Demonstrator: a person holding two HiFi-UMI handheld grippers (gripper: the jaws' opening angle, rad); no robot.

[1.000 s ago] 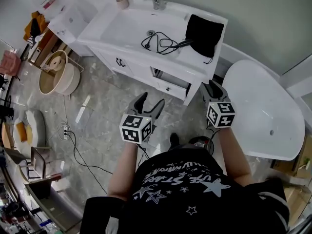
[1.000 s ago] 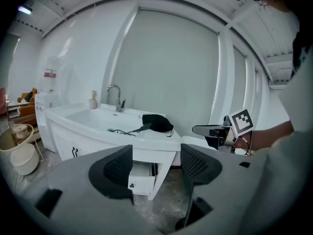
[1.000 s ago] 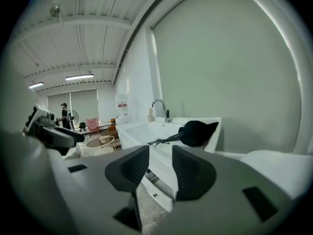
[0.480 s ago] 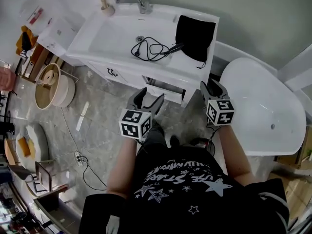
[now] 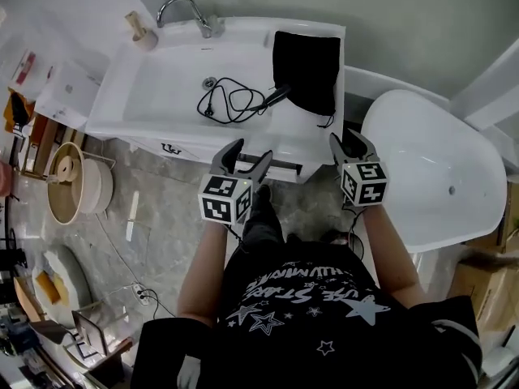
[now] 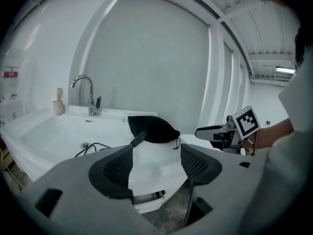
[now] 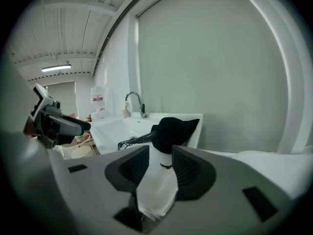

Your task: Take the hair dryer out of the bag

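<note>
A black drawstring bag [image 5: 304, 70] lies on the right end of the white vanity top [image 5: 162, 116]. The hair dryer's dark handle [image 5: 276, 97] sticks out of the bag's left side, and its black cord [image 5: 229, 102] lies coiled in the basin. My left gripper [image 5: 247, 154] hovers open in front of the vanity's edge, short of the bag [image 6: 152, 128], with nothing between its pads. To the right, my right gripper [image 5: 349, 140] also stands open and empty, pointing at the bag [image 7: 173, 131] and the handle [image 7: 141, 139].
A chrome faucet [image 5: 190, 10] and a small bottle [image 5: 139, 32] stand at the basin's back. A white bathtub [image 5: 438, 168] fills the right side. A vanity drawer [image 5: 284, 167] stands slightly open below the top. A wooden tub [image 5: 69, 189] sits on the floor at left.
Both grippers have come forward to the vanity's front edge, and the bag now lies nearer in view. The jaws of both stand as they did before.
</note>
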